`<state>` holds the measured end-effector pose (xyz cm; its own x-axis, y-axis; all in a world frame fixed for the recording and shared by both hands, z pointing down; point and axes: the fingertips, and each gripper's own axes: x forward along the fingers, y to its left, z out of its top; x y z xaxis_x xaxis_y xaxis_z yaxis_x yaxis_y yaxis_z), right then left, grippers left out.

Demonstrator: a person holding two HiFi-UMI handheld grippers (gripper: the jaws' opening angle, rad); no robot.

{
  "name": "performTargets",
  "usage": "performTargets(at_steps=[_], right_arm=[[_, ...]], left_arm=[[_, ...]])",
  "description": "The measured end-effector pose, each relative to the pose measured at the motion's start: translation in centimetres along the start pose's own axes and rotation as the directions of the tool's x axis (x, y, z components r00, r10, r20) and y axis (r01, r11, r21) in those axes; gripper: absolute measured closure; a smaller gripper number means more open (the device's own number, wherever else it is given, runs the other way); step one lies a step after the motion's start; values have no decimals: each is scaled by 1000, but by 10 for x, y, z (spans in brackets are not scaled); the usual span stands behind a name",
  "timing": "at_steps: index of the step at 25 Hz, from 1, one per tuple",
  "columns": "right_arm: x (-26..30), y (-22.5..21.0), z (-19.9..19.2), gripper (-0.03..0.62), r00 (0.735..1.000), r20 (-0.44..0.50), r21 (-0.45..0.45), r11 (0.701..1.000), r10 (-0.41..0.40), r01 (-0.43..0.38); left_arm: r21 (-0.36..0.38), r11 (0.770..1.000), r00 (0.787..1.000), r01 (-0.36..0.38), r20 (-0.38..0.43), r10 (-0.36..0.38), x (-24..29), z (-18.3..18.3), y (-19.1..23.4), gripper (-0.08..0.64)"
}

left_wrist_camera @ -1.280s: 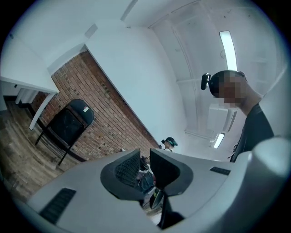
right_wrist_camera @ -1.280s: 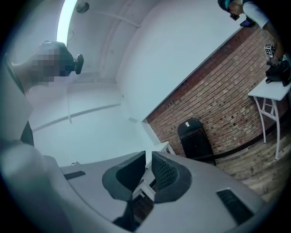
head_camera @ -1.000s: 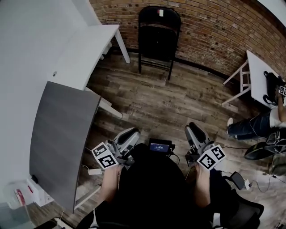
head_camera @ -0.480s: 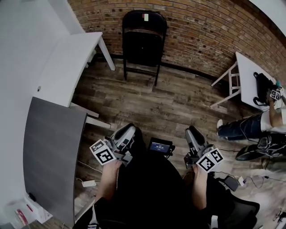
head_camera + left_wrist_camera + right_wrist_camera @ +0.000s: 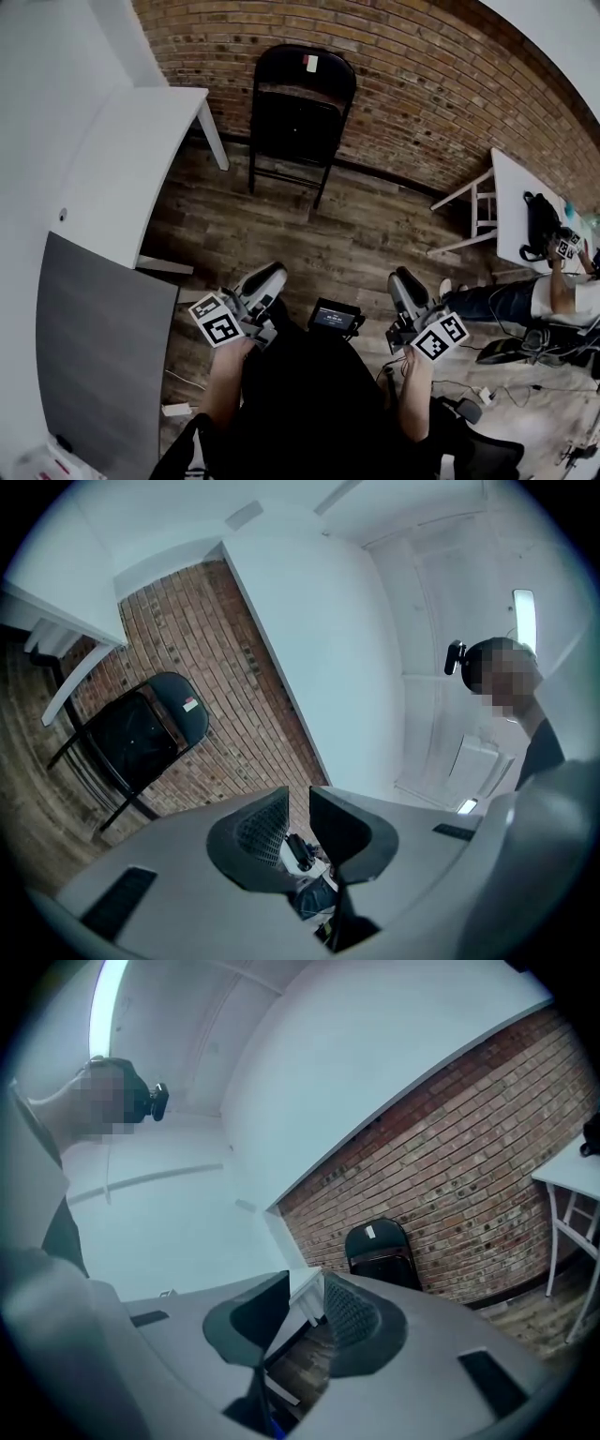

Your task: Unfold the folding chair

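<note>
Folding chair (image 5: pixel 302 112) at 12 o'clock, unopened. Left gripper (image 5: pixel 269 275) and right gripper (image 5: pixel 401 279) empty, jaws ajar (narrowly). Risk: a one-sided tug topples it.

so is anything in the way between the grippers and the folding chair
Nothing visible. The folding chair stands folded against the brick wall, and only bare wooden floor lies between it and the left gripper and right gripper. The white table stands off to the left of that path.

Label (image 5: pixel 311 63) on the chair (image 5: pixel 300 117) back: too small to read. Person (image 5: pixel 506 302) right of the chair: cut off by the frame edge.
</note>
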<state>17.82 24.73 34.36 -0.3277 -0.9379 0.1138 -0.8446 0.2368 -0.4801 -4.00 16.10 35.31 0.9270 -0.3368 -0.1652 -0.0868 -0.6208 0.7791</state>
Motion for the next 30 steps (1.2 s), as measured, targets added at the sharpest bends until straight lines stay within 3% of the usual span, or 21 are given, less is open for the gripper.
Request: performTargets(at_steps=[13,19,30], right_arm=[[100,-30,11,495,998,-65,-5,1000,23,-23],[158,-75,23,495,993,-72,23,995,95,-94],[236,-178,94,495,970,-86,47,973,228,-225]], left_arm=[[-35,999,1000,-6,-12,5,33,55,63,499],[-21,996,997,-82,7,82,63,72,101,499],[45,974,972,-221,89,216,177,124,136,497]])
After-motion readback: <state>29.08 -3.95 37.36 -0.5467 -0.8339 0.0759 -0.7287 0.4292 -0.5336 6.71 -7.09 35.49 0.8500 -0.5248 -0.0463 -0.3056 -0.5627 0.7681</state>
